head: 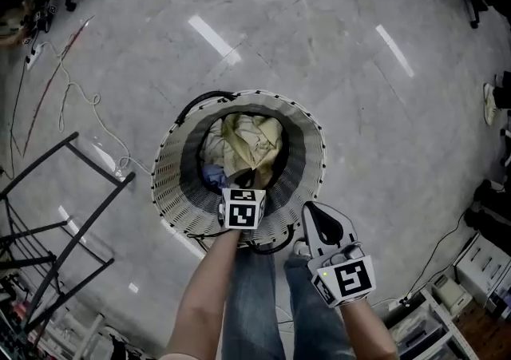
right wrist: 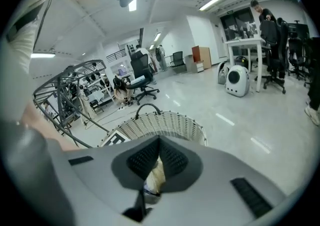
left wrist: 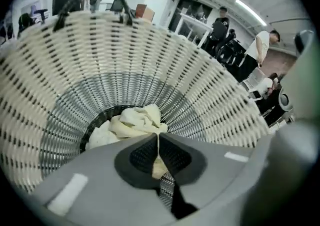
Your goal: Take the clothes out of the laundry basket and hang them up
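Down at the bottom of the white woven laundry basket (head: 172, 183) lie the clothes (head: 246, 141), cream cloth uppermost. The left tool (left wrist: 159, 137) points into the basket with its jaws closed at that cloth; whether they pinch it is unclear. The right tool (right wrist: 159, 142) is closed and empty just outside the near rim, above the grey floor (head: 359, 111).

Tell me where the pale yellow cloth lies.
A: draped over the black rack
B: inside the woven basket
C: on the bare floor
B: the head view shows the pale yellow cloth bunched inside the woven basket, below its rim.
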Available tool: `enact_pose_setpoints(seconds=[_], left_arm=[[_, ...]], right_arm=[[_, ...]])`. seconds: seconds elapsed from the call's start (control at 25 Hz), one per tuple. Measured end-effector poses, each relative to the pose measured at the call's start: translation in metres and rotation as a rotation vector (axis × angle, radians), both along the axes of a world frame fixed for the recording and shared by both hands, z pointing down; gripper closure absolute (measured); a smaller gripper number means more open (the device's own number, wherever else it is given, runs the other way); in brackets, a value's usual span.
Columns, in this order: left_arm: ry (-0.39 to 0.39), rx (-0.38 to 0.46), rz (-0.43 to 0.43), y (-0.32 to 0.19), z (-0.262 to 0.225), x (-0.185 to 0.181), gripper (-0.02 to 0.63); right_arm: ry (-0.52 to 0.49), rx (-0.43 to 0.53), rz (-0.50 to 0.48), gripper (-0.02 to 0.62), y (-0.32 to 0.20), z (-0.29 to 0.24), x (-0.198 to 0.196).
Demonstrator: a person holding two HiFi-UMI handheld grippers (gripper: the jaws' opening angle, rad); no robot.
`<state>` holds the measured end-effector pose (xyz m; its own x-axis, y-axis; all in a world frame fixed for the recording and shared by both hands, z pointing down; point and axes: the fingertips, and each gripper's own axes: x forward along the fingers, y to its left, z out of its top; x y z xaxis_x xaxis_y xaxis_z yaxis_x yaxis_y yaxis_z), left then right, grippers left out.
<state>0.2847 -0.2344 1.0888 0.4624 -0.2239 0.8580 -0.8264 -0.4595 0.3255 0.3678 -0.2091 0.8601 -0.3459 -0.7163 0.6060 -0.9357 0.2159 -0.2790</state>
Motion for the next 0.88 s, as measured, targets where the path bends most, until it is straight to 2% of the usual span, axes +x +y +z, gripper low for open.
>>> enact_pose_setpoints(seconds=[0.32,0.56,0.72,0.88], left_arm=[[0.025,0.145,-0.123,0.014,-0.138,-0.023,0.589],[0.059,0.306,-0.23,0.035,-0.264,-0.032,0.589],[0.085,0.437,-0.307,0.042,-0.351,-0.04,0.589],[0.119,0.548,-0.361,0.061,-0.437,-0.047,0.589]], right_arm=[[0.01,0.042,-0.1,0.594,0.035,-0.079,0.009],[0.01,0.098,-0.16,0.592,0.061,-0.14,0.019],[0.016,0.155,-0.227,0.568,0.071,-0.179,0.016],[-0.004,0.17,-0.289,0.505,0.1,-0.214,0.01]])
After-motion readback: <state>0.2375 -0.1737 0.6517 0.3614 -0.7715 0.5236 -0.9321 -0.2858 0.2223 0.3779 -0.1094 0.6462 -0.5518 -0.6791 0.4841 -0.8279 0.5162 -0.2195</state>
